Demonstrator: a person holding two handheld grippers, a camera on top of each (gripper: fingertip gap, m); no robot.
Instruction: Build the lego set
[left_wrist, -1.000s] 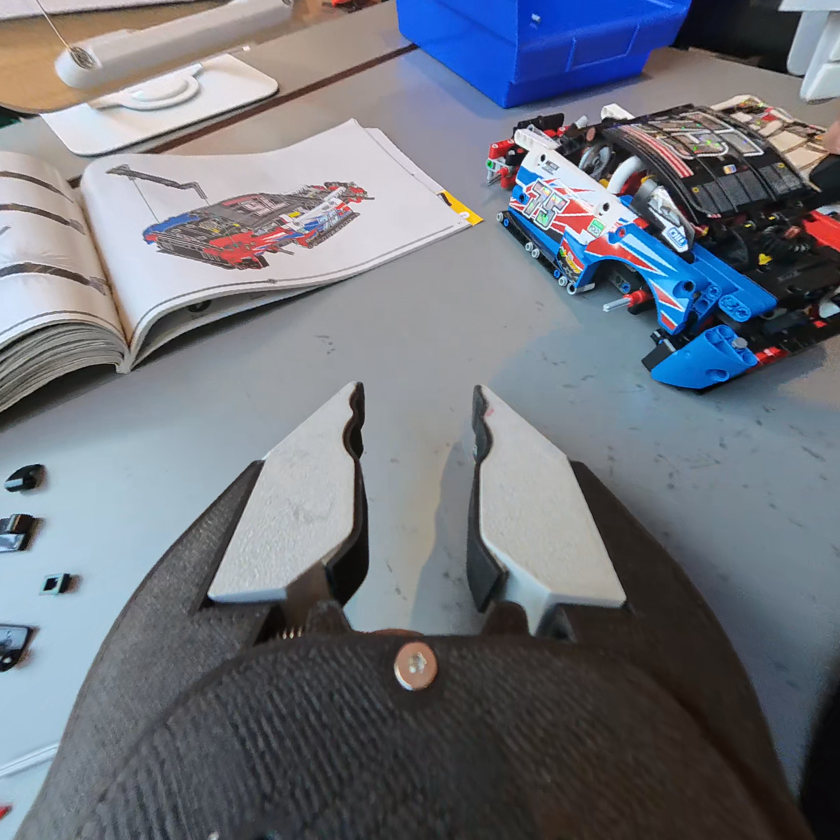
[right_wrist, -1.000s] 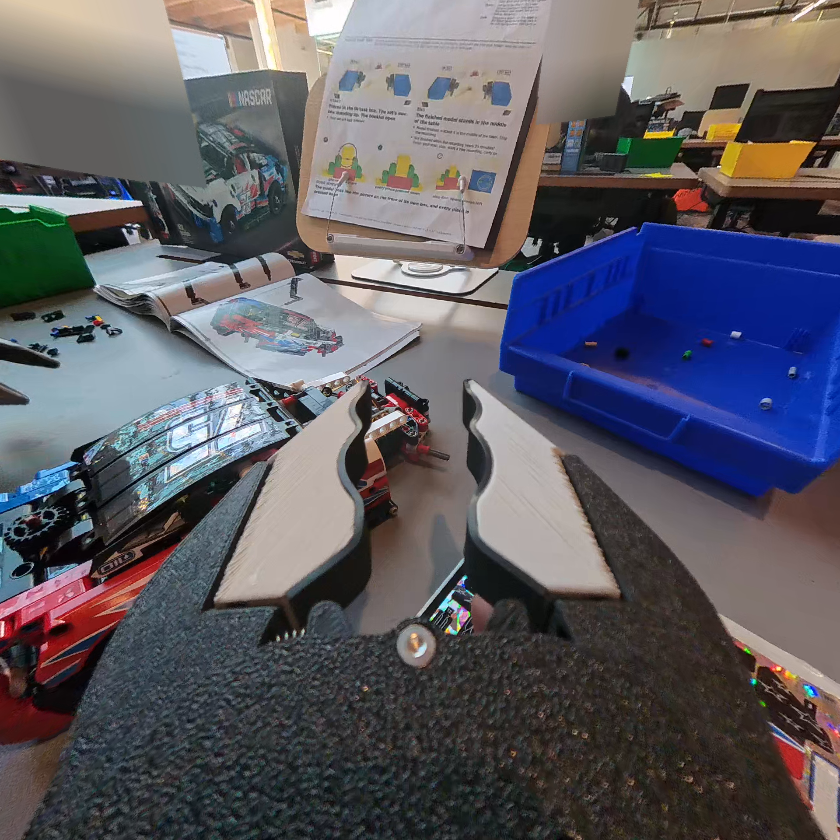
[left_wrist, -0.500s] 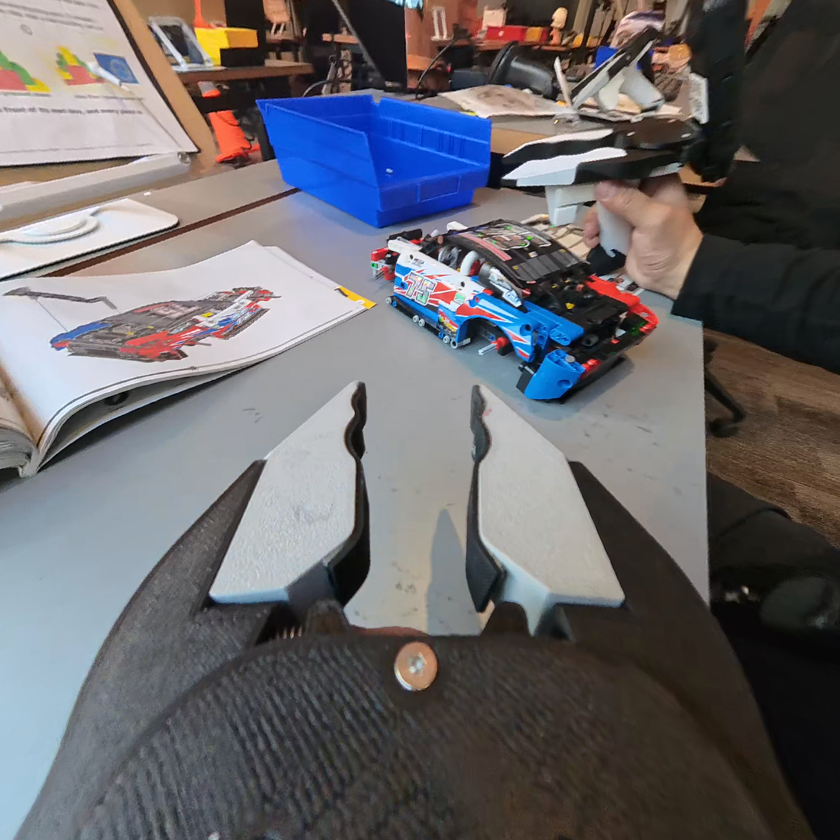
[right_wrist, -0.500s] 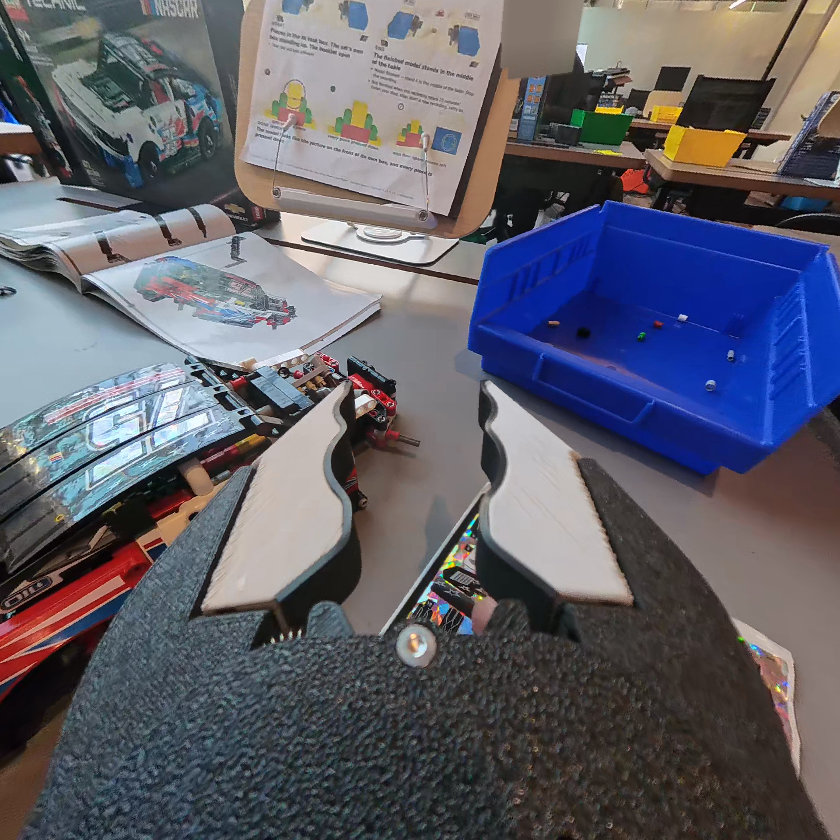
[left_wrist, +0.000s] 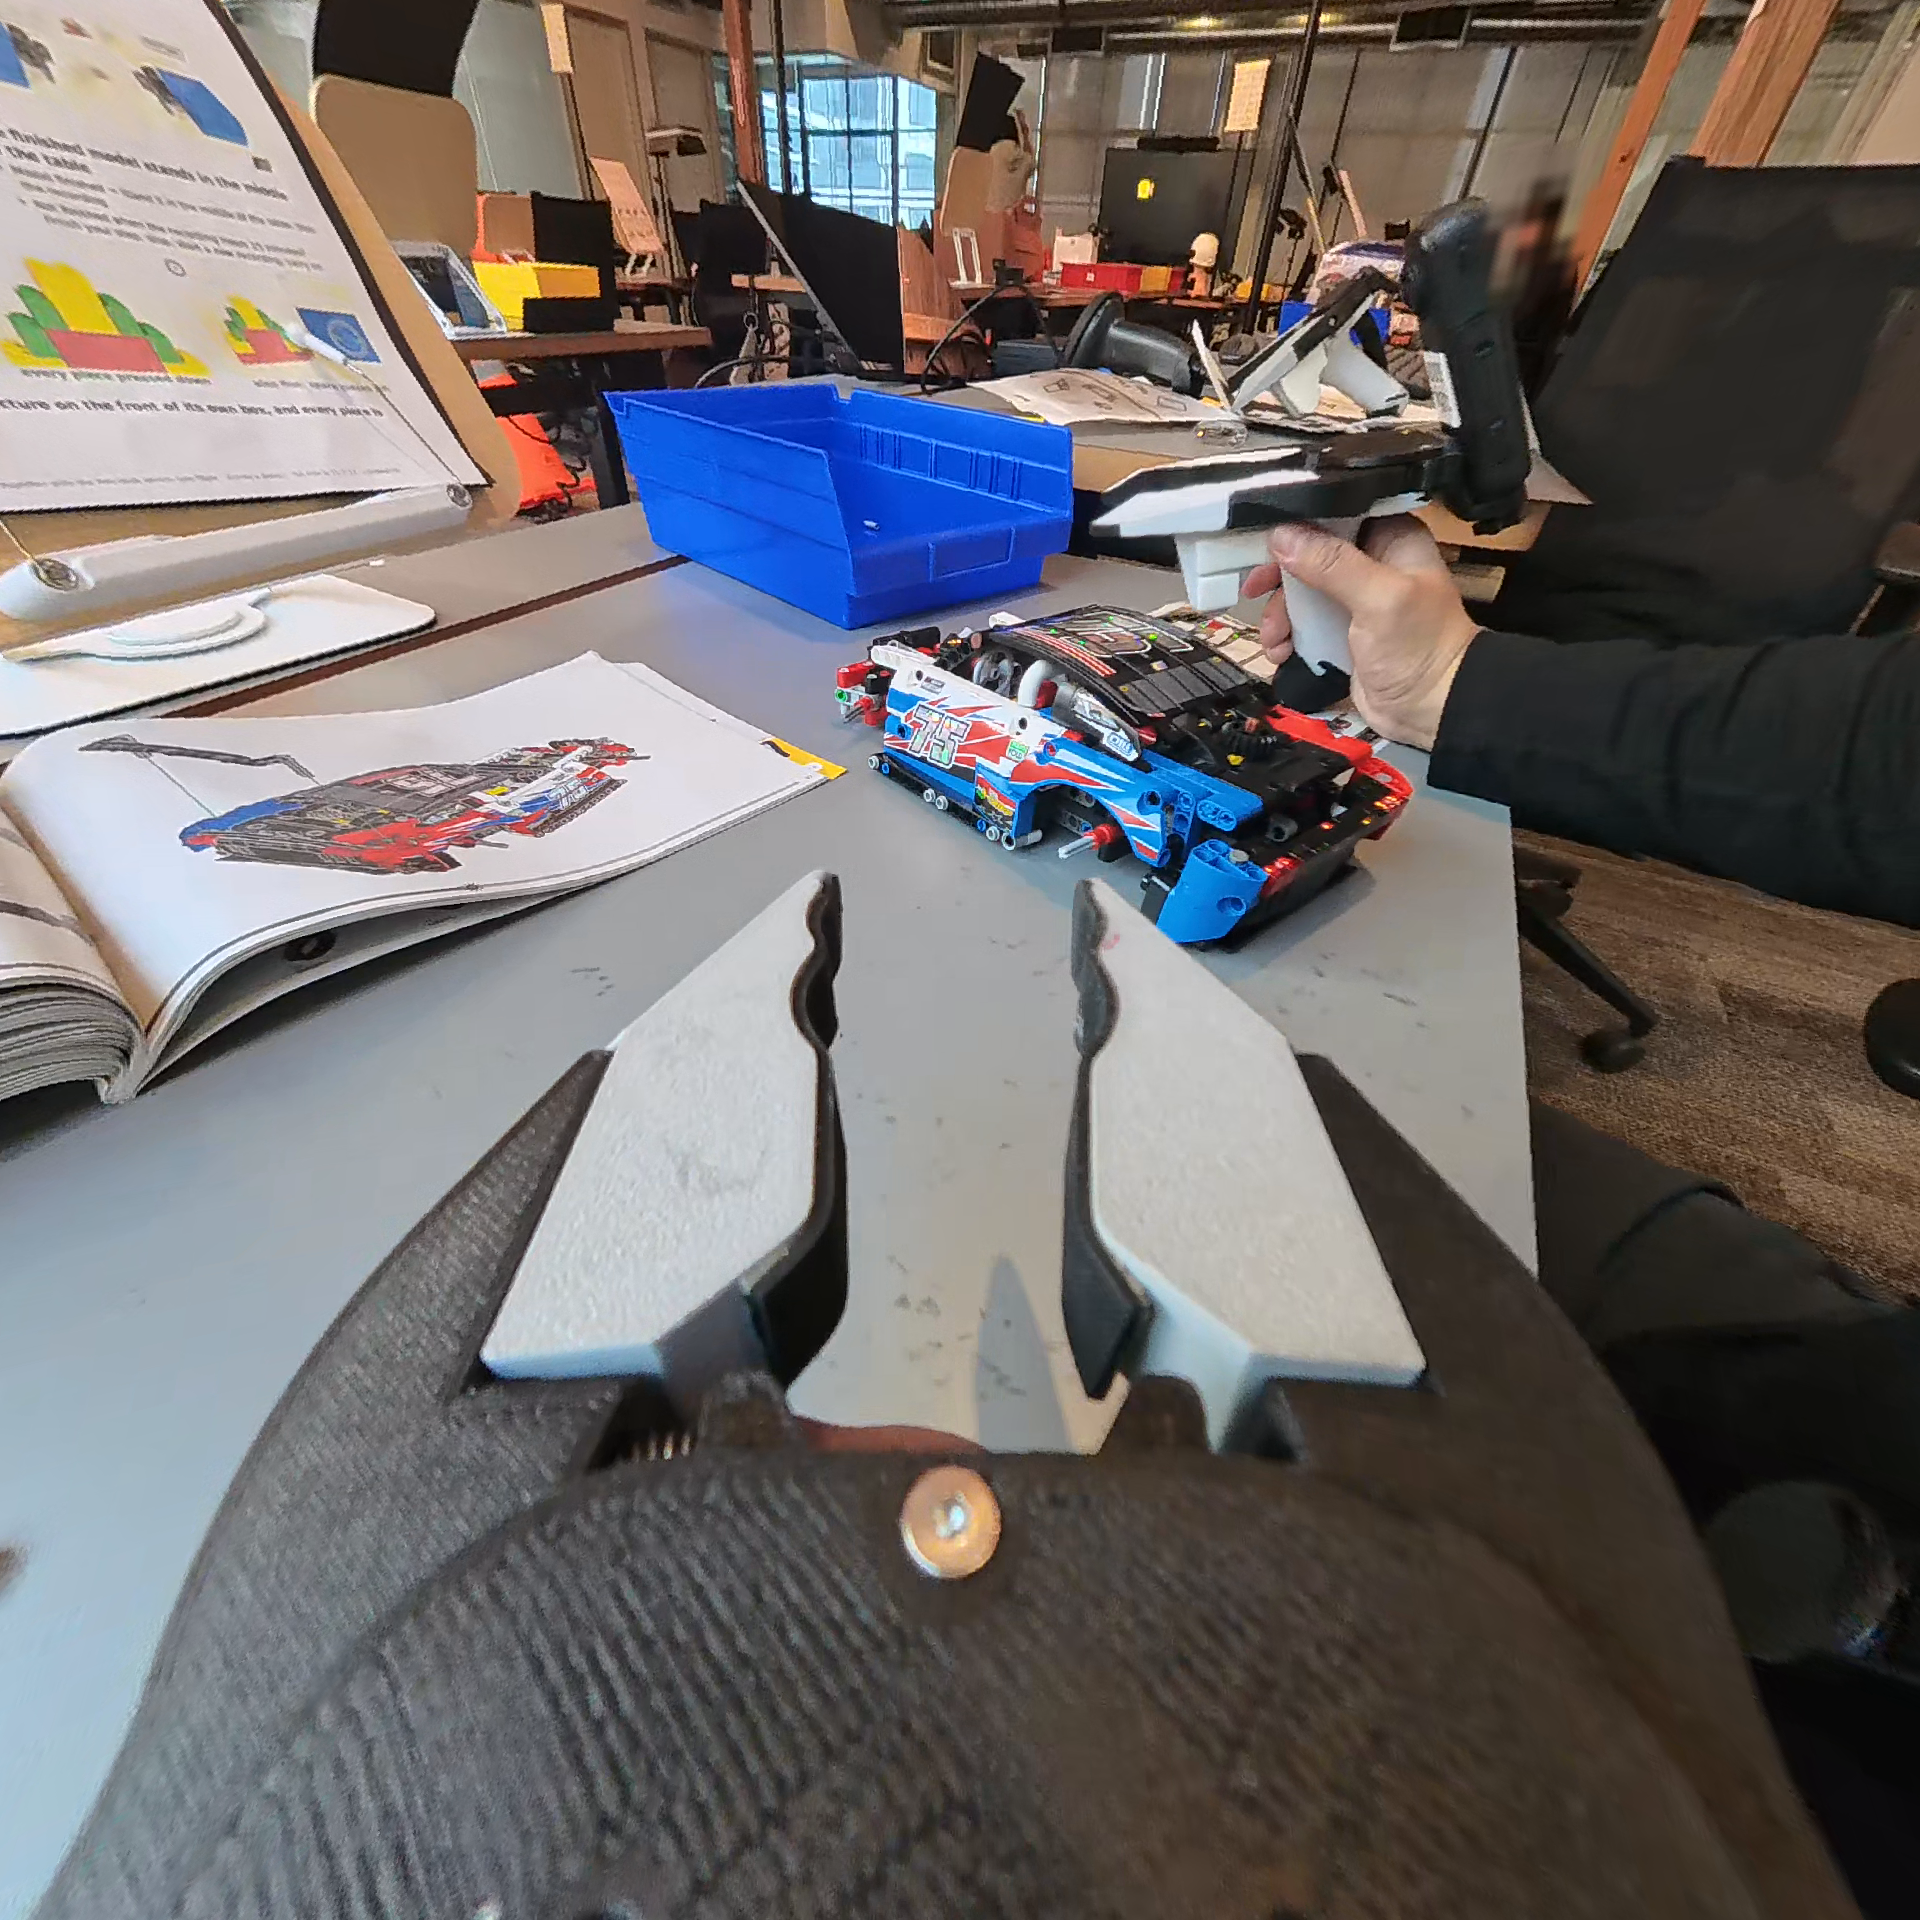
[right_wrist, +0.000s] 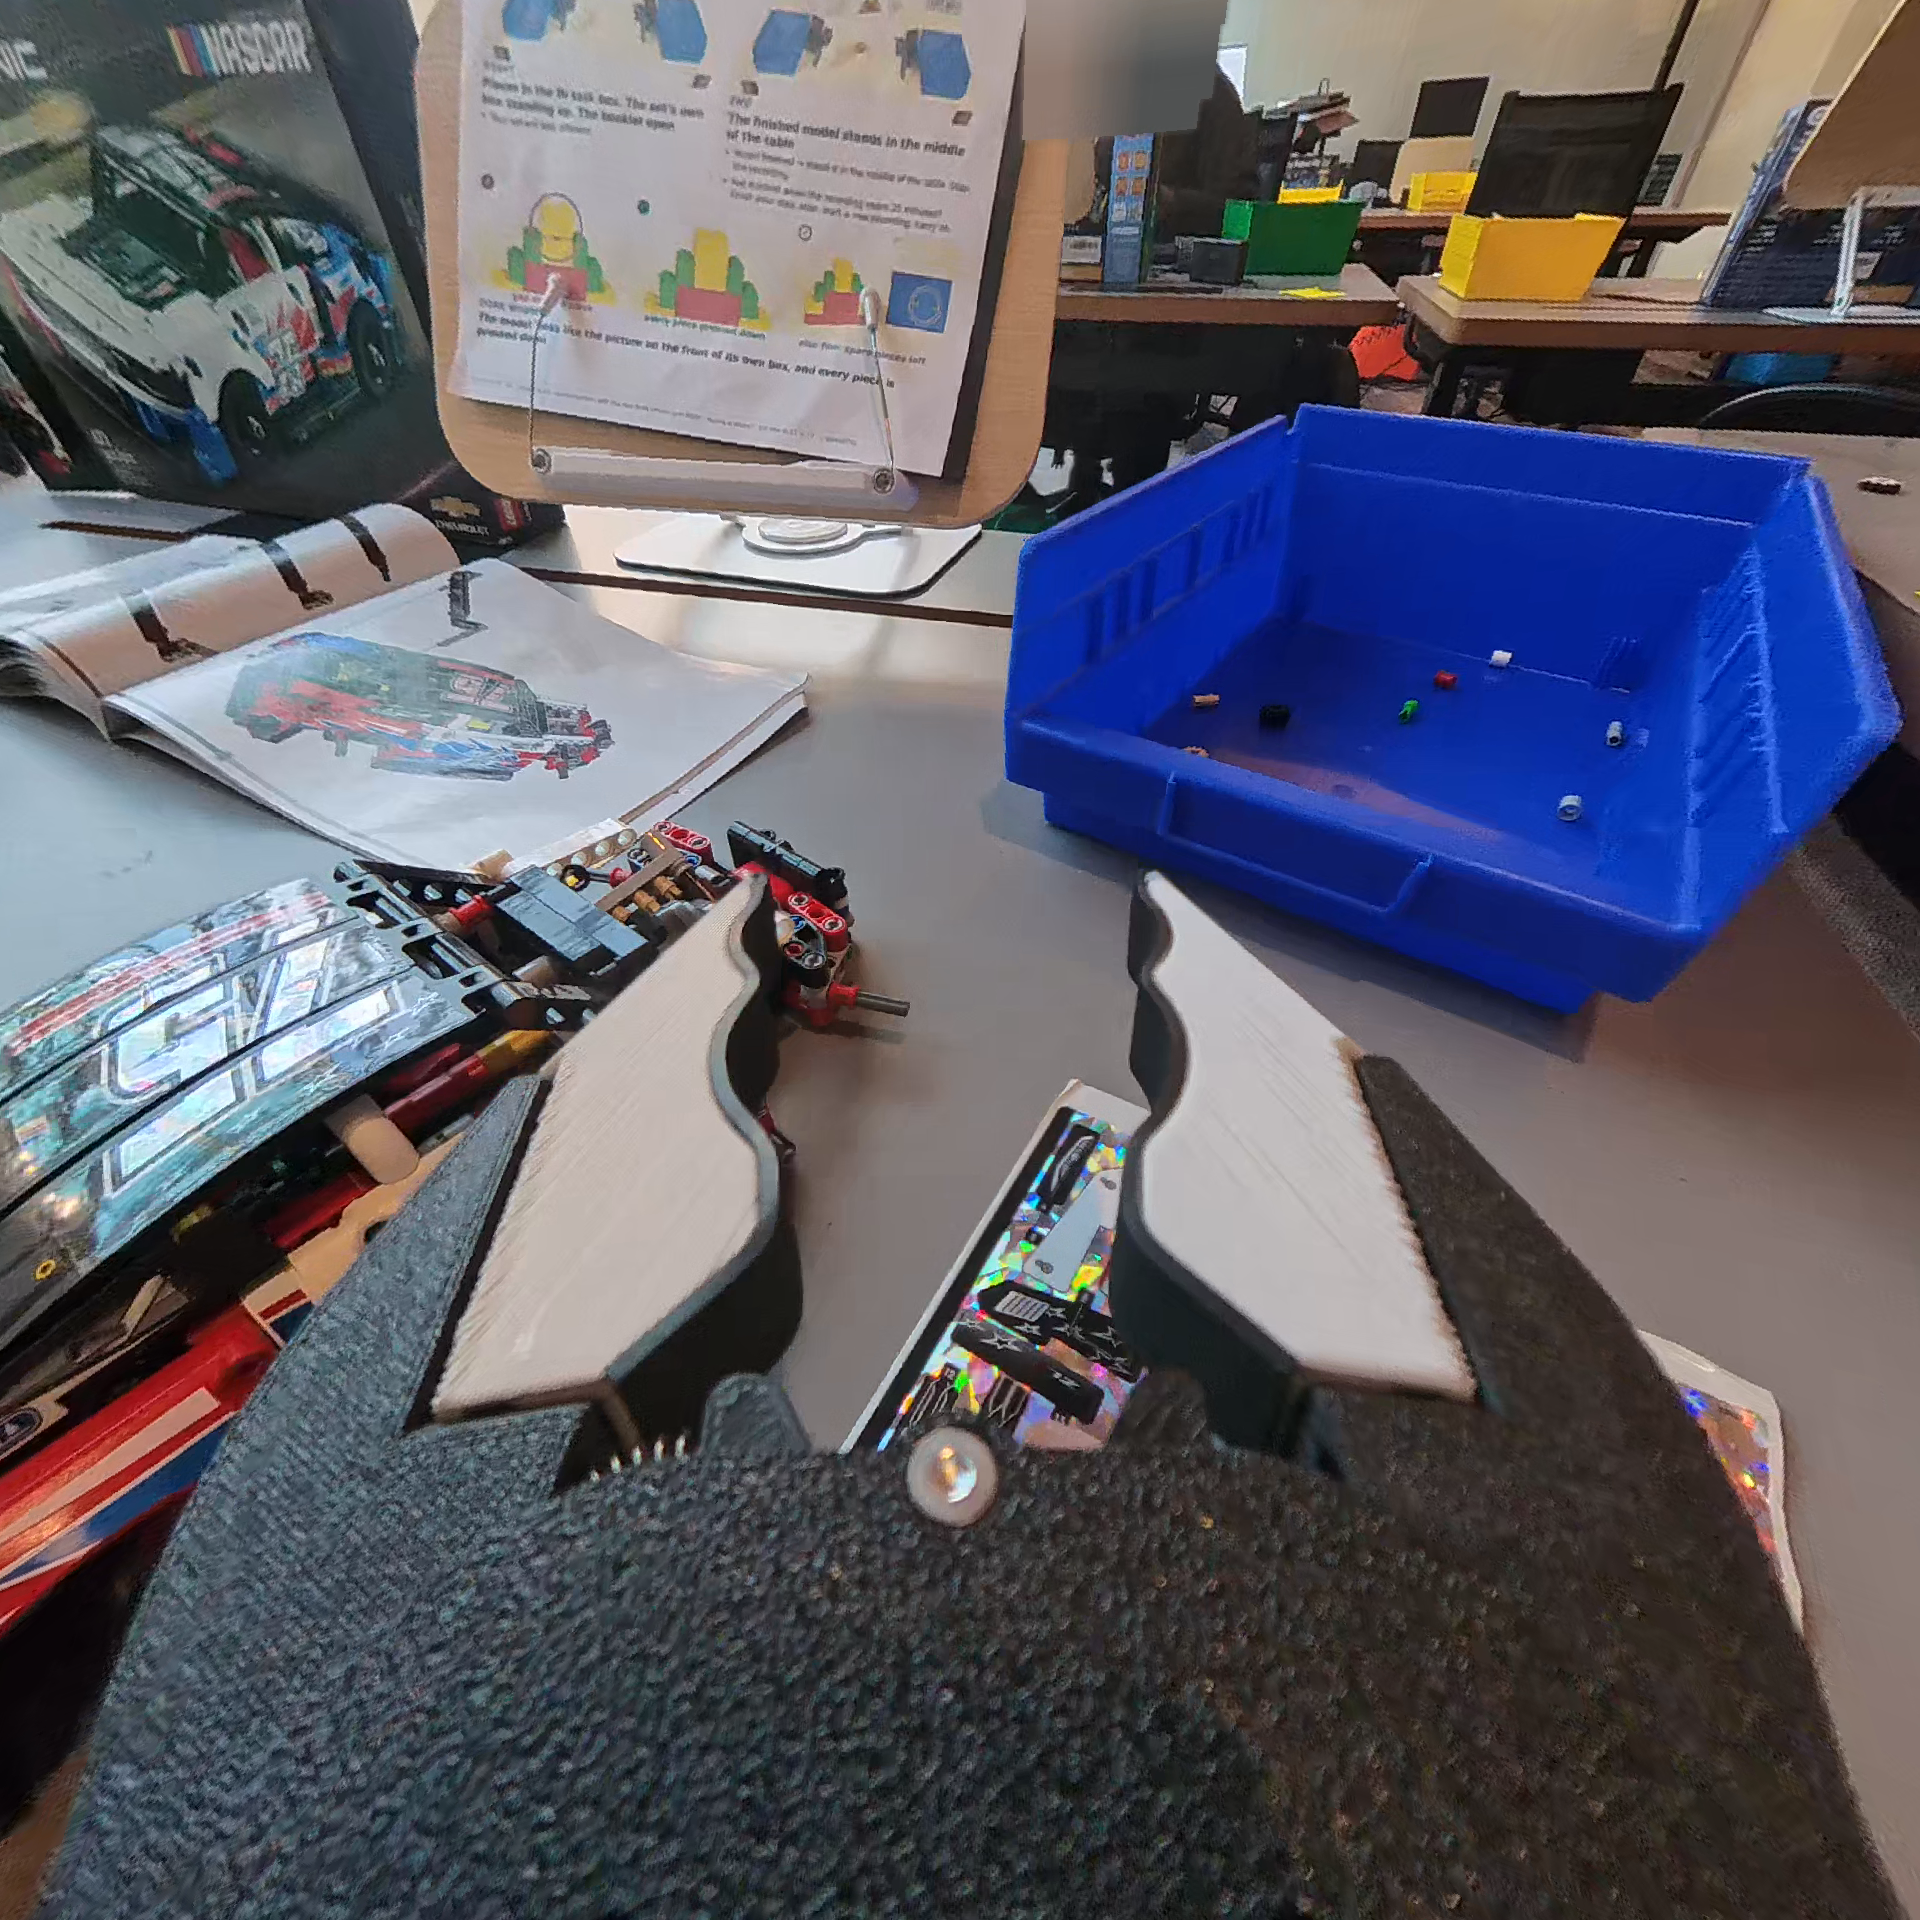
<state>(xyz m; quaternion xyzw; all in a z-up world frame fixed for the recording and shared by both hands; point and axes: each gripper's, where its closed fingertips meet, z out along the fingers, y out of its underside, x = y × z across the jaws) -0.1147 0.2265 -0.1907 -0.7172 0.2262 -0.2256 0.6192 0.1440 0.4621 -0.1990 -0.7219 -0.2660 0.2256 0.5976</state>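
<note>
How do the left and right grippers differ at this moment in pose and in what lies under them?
The left gripper hangs over bare grey table, short of the blue, red and white lego car; the right gripper hangs beside the car's rear, above a holographic sticker sheet. The right's jaws gape wider than the left's. Both are open and empty.

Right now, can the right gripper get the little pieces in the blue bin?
Probably yes. The right gripper is open and empty, the blue bin sits just ahead with its low front facing it, and only bare table lies between.
</note>
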